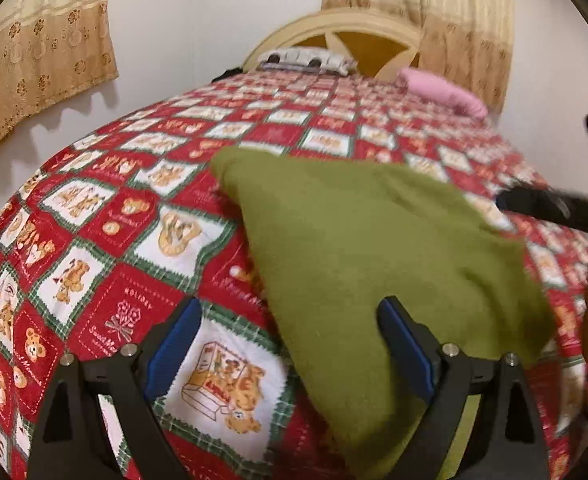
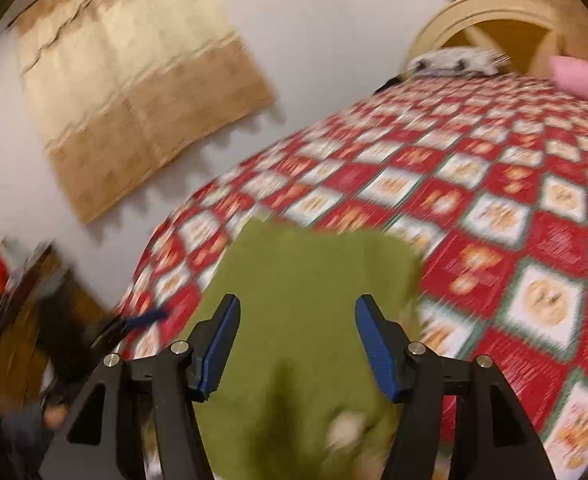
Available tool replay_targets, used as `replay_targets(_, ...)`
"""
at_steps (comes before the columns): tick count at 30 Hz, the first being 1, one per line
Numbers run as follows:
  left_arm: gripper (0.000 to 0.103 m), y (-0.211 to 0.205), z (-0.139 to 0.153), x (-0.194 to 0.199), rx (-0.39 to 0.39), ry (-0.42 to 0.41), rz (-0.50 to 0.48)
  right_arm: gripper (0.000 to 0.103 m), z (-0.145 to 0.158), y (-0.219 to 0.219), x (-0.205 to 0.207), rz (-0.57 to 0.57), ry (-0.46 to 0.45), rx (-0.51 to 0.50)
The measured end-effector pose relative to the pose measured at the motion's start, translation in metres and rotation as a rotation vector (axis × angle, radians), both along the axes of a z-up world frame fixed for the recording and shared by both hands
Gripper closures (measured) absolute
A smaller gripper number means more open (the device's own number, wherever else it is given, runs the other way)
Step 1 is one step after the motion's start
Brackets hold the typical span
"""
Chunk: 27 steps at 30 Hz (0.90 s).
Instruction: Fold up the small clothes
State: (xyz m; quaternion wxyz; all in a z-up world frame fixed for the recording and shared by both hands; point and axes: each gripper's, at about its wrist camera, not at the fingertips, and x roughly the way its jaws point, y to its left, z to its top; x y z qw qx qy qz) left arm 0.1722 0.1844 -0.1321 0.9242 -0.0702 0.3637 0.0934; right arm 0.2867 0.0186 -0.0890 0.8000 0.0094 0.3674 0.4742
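Observation:
An olive green cloth [image 1: 353, 240] lies folded on the red teddy-bear quilt [image 1: 94, 240], its near corner running under my left gripper's right finger [image 1: 405, 348]. My left gripper [image 1: 290, 302] stands wide open above the quilt with nothing pinched. At the right edge of this view the right gripper [image 1: 541, 204] shows as a dark blur beyond the cloth. In the blurred right wrist view my right gripper [image 2: 297, 300] hangs open over the green cloth [image 2: 305, 264], with no fabric between its pads. The left gripper's blue pad [image 2: 146, 316] shows at the cloth's left.
The quilt [image 2: 533, 200] covers the whole bed. A grey-white pillow [image 1: 305, 60] and a pink pillow [image 1: 441, 90] lie by the cream headboard [image 1: 333, 26]. Beige curtains [image 1: 42, 52] hang on the white wall left of the bed. Dark furniture [image 2: 26, 320] stands at the bed's near-left corner.

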Motion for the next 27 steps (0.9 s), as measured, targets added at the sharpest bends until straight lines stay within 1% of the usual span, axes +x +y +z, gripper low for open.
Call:
replay_targets(2, 0.003, 0.006, -0.006, 0.0, -0.022, 0.004, 0.019, 0.042, -0.02, 0.001, -0.001, -0.027, 0.022, -0.068)
replay_targets(3, 0.002, 0.006, -0.006, -0.002, -0.031, 0.004, 0.019, 0.043, -0.03, 0.001, 0.003, -0.041, 0.051, -0.086)
replay_targets(4, 0.0, 0.006, -0.008, -0.002, -0.035, 0.008, 0.02, 0.043, -0.042, -0.001, 0.009, -0.032, 0.103, -0.069)
replay_targets(6, 0.0, 0.005, -0.011, -0.001, -0.02, 0.008, 0.025, 0.043, -0.046, -0.004, 0.012, -0.036, 0.11, -0.035)
replay_targets(9, 0.0, 0.005, -0.012, -0.001, -0.024, 0.003, 0.024, 0.043, -0.042, 0.002, 0.005, -0.053, 0.08, -0.077)
replay_targets(11, 0.0, 0.004, -0.006, -0.006, -0.019, 0.01, 0.034, 0.043, -0.034, 0.001, -0.003, -0.081, 0.059, -0.085)
replay_targets(13, 0.002, -0.002, 0.006, -0.015, 0.01, 0.008, 0.032, 0.042, -0.017, -0.011, -0.016, -0.144, 0.026, -0.053)
replay_targets(14, 0.002, -0.006, 0.018, -0.026, 0.03, -0.012, 0.027, 0.042, -0.004, -0.019, -0.027, -0.175, -0.011, -0.029)
replay_targets(17, 0.001, -0.01, 0.045, -0.051, 0.036, -0.096, 0.027, 0.041, 0.032, -0.034, -0.059, -0.264, -0.13, 0.007)
replay_targets(19, 0.001, -0.014, 0.062, -0.062, 0.051, -0.127, 0.03, 0.028, 0.049, -0.037, -0.078, -0.311, -0.193, 0.012)
replay_targets(22, 0.001, -0.017, 0.075, -0.071, 0.064, -0.17, 0.037, 0.028, 0.063, -0.039, -0.1, -0.355, -0.278, -0.003)
replay_targets(24, 0.001, -0.018, 0.079, -0.074, 0.067, -0.187, 0.03, 0.028, 0.067, -0.039, -0.108, -0.373, -0.3, -0.007)
replay_targets(27, 0.001, -0.019, 0.08, -0.076, 0.067, -0.19, 0.019, 0.028, 0.07, -0.039, -0.114, -0.378, -0.306, -0.008)
